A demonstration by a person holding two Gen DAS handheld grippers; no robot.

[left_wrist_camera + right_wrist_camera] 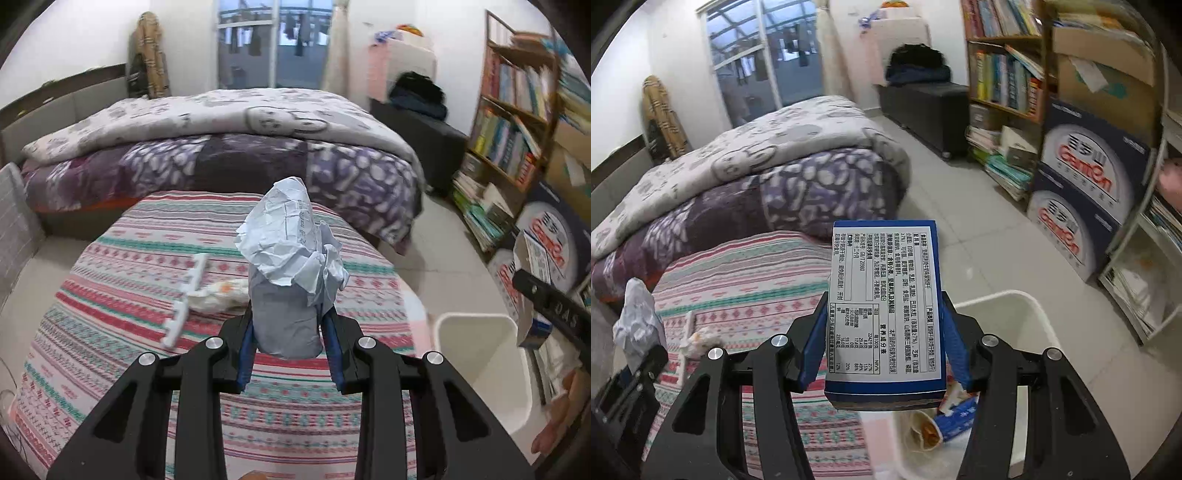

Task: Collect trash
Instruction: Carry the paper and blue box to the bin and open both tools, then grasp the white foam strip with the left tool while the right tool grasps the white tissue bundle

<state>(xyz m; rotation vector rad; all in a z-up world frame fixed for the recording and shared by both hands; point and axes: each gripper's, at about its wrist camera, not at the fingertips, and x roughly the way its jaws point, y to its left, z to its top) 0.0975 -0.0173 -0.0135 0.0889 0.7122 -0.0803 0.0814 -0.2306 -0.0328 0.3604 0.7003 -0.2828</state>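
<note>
Bed [258, 413]: one striped cover in front, with two loose items lying on it near the left gripper: a white plastic strip [184, 299] and a crumpled wrapper [221, 293] with an orange mark.
Bin [1008, 301]: one white bin on the floor beside the bed, already holding at least two pieces, a blue packet [956, 417] and a pale wrapper [923, 428]; this part of the collecting looks done.
Box [886, 306]: one blue carton with a printed label, clamped by its sides in the right gripper [886, 332] and held above the near edge of the bin, not yet dropped.
Paper wad [291, 266]: one crumpled white-grey wad, pinched at its base in the left gripper [288, 339], held above the bed, well short of the bin.
Progress: roughly midway by my judgement; two pieces in hand to release, two on the bed to fetch.
Count: two grippers, both gripping; two held items.
</note>
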